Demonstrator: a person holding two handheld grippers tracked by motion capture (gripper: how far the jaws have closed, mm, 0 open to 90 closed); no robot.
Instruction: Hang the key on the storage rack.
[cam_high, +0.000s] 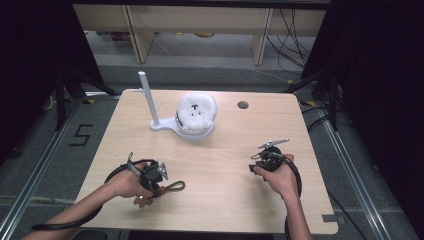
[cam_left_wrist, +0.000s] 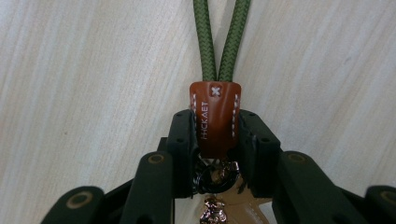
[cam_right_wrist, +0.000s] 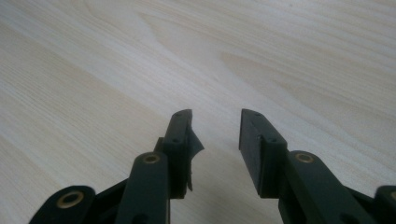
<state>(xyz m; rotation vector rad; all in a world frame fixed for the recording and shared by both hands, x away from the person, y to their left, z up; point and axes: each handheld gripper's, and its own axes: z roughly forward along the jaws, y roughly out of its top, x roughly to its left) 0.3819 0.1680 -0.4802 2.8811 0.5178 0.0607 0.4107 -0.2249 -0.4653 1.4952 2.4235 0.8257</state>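
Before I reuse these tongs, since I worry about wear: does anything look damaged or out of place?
Yes. On the right tongs, the dark lining of one pad has peeled away and curls into the gap, with a torn-looking edge. The other pad looks flat and whole. The left tongs squarely clamp the brown leather tab of the green cord.

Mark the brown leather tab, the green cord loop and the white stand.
brown leather tab (cam_left_wrist: 215, 116), left gripper view, middle of its face
green cord loop (cam_high: 176, 186), high view, far end
white stand (cam_high: 148, 97), high view, upright post
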